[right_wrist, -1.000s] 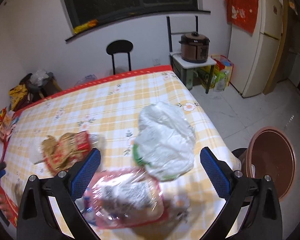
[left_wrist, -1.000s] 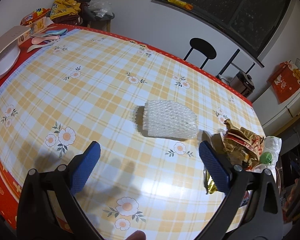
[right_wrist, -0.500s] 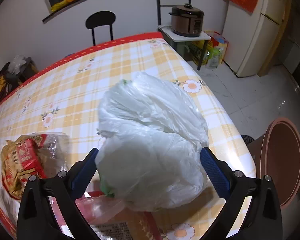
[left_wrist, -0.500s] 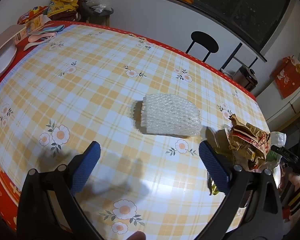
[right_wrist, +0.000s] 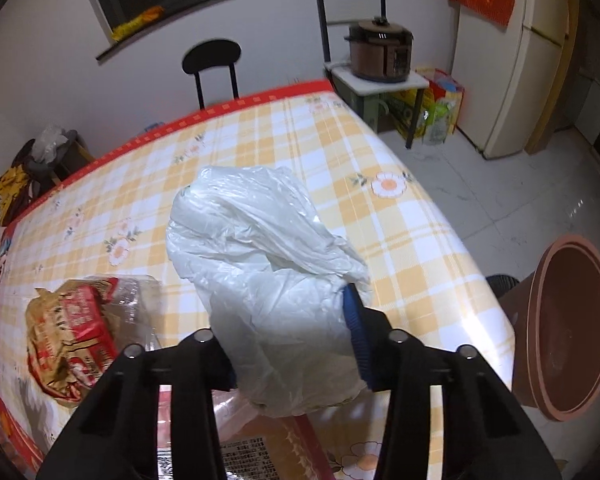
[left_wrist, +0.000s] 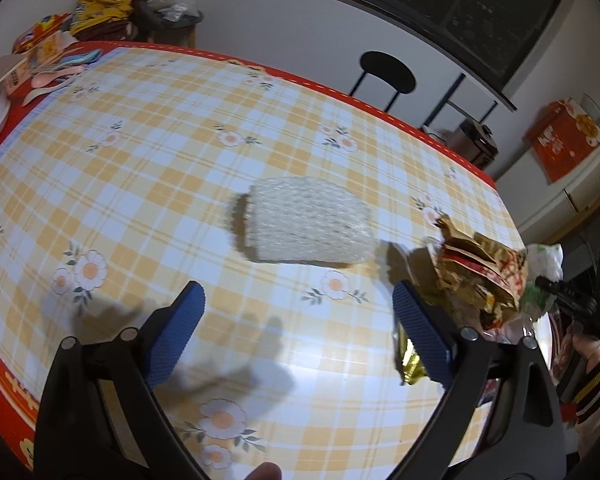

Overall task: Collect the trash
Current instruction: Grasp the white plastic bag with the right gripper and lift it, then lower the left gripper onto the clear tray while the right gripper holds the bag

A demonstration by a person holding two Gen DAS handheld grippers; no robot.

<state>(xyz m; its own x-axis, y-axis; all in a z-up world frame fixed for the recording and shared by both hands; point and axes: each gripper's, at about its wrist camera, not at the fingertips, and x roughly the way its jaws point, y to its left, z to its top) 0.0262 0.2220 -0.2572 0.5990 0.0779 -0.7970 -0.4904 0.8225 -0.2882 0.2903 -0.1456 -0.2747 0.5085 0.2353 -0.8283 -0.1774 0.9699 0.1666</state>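
Checked yellow tablecloth (right_wrist: 400, 236) under white plastic bag (right_wrist: 268, 280), brown bin (right_wrist: 572, 328) beside.

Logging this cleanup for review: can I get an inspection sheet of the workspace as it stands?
Surface: table under a yellow checked flower cloth with red border.
Job's things: white plastic bag; foam netting; crumpled brown wrapper; gold foil scrap; brown bin on the floor beside the table.
Clutter: spoons and snack packs at the far corner.
Grippers: left claw open, over the cloth short of the netting; right claw shut on the bag.
Cables: nothing seen.
Surroundings: black chair, rice cooker, fridge.
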